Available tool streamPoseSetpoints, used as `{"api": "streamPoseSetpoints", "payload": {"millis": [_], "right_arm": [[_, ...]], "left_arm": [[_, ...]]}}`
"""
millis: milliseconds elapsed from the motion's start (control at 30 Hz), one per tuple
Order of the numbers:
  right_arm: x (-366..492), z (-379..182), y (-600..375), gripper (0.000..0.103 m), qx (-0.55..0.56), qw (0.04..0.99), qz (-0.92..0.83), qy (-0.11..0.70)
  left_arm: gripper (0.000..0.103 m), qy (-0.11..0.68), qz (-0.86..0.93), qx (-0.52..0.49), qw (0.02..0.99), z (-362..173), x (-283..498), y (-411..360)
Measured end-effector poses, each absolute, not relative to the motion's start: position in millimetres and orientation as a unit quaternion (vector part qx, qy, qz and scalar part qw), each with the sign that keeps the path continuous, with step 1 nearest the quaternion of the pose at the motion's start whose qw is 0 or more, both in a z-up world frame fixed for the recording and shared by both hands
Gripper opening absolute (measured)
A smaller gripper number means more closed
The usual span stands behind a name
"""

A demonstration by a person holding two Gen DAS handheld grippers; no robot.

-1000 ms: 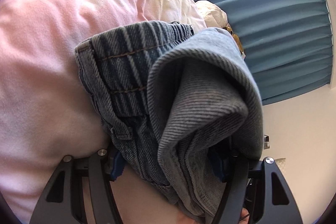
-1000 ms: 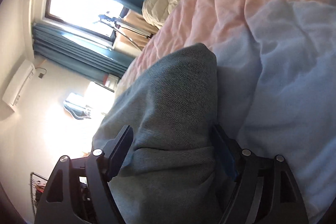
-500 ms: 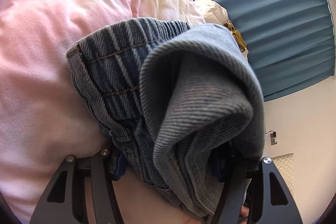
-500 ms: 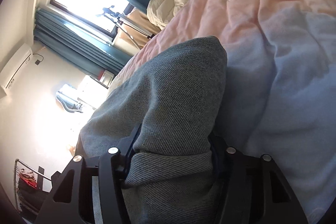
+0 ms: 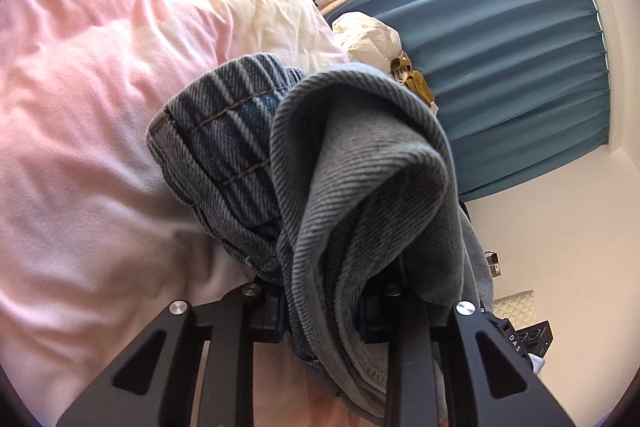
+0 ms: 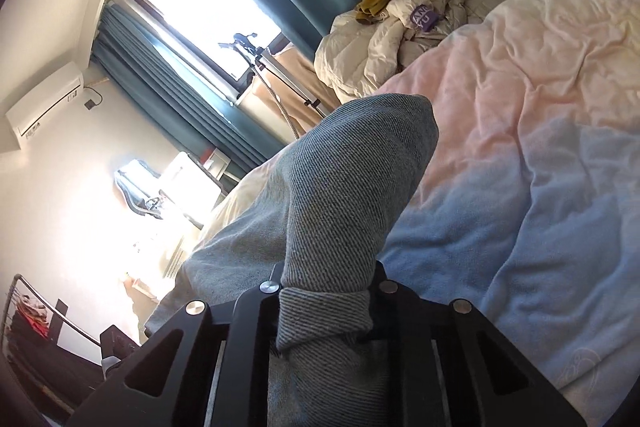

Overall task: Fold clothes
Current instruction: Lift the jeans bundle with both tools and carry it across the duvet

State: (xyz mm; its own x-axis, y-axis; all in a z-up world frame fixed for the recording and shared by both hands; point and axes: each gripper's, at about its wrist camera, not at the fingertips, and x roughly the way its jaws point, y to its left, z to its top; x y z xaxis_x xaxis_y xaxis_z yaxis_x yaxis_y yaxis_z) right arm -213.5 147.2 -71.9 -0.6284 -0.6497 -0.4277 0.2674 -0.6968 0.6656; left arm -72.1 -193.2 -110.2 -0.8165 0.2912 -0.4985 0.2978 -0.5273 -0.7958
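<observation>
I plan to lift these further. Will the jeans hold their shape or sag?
Likely sag: the jeans already drape in thick rolls over the left gripper. Probably heavy for cloth, given bunched layers. The right gripper, pinching a tight bunch, probably won't slip.

Strong daylight pours through the window, which is blown out to pure white in both views. Glare also washes out the wall below the air conditioner. The bedspread is brightly lit, with soft shadows in its creases. Fisheye distortion bends the curtain, and dark vignetting rings each frame. The denim nearest the left lens is slightly soft.
</observation>
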Motion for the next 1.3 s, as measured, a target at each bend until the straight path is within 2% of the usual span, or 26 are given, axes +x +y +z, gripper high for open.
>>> {"api": "streamPoseSetpoints", "payload": {"millis": [467, 667, 833, 1100, 1300], "right_arm": [[-135, 37, 230, 0.015, 0.287, 0.253, -0.88, -0.283], [-103, 80, 292, 0.015, 0.262, 0.233, -0.891, -0.288], [-76, 105, 350, 0.015, 0.251, 0.211, -0.897, -0.296], [-50, 118, 446, 0.015, 0.228, 0.166, -0.909, -0.307], [-54, 97, 520, 0.015, 0.222, 0.122, -0.91, -0.327]], "left_arm": [[0.024, 0.464, -0.838, 0.276, -0.076, -15, -47, -127], [0.024, 0.449, -0.842, 0.278, -0.115, 25, -44, -73], [0.024, 0.433, -0.842, 0.285, -0.147, 46, -6, -15], [0.024, 0.42, -0.831, 0.309, -0.192, 54, -41, 70], [0.024, 0.4, -0.821, 0.339, -0.224, 43, -91, 143]]}}
